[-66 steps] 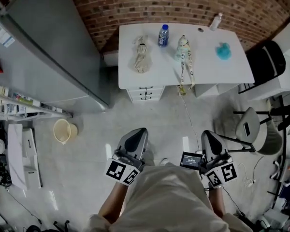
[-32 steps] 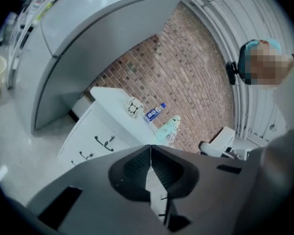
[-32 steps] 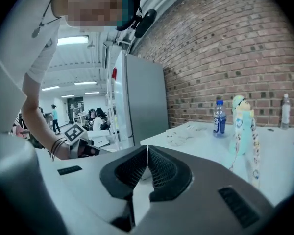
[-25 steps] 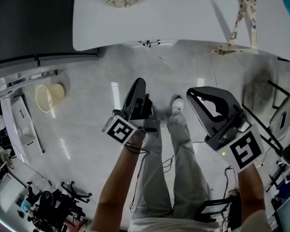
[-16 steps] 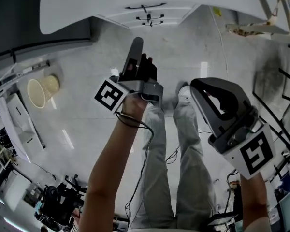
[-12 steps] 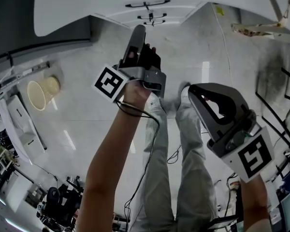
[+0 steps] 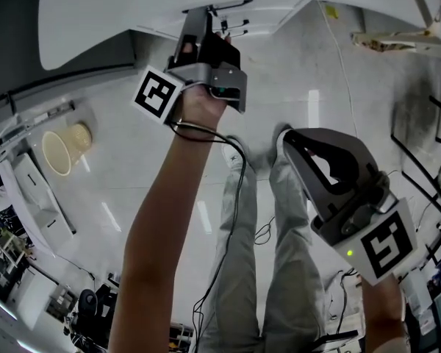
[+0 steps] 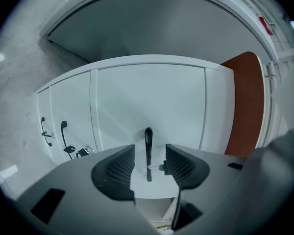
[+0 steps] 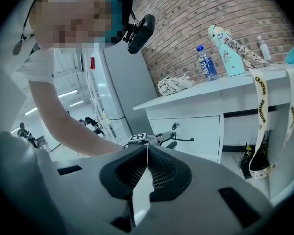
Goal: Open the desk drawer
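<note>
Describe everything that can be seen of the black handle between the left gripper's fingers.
The handle is a slim, matte black bar that stands off the white drawer front. Its material cannot be told. In the left gripper view it runs upright in the picture. It lies in the gap of the left gripper, whose fingers are opening. Neither finger touches it. A small shiny part, maybe a lock, sits beside it.
</note>
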The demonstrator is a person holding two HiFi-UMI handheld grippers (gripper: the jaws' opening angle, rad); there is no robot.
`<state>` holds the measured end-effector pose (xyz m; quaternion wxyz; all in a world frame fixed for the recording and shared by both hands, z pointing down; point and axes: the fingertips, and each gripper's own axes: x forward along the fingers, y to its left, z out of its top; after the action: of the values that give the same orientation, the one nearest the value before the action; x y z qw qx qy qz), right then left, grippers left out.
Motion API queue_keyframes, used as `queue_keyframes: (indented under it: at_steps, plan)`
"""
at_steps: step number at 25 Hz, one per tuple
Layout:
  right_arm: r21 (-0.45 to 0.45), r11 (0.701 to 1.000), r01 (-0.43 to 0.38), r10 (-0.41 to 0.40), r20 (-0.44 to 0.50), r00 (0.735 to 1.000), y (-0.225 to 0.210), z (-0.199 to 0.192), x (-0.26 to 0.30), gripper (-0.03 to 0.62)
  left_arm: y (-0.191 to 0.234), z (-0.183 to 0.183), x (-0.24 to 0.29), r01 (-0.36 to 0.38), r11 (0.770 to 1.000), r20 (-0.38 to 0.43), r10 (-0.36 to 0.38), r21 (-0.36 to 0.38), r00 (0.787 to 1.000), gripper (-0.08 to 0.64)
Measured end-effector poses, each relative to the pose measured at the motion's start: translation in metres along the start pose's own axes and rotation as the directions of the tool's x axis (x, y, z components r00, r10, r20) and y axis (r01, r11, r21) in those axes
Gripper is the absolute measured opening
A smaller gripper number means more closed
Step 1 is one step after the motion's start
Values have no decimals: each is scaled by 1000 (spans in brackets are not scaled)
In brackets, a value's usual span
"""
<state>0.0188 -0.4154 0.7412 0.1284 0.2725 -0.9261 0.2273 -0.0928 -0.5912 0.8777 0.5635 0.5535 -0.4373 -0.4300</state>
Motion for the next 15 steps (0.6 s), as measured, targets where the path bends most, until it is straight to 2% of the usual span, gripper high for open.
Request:
queue_keyframes:
  at_steps: [5,7,15]
  plan:
    - [2,1000,21,-21,-21,1000,1,-8,-6,28,1,2,0,16,999,33,-15,-30,999,192]
    - [5,1000,24,-24,-24,999,1,-9,-7,28,5,6,-2,5,999,64,-2,-37,998,105]
    - [5,1000,11,-11,-25,1000,-1,-5,-6,28,2,8,-2,73,992,180,-55,-98,982,67]
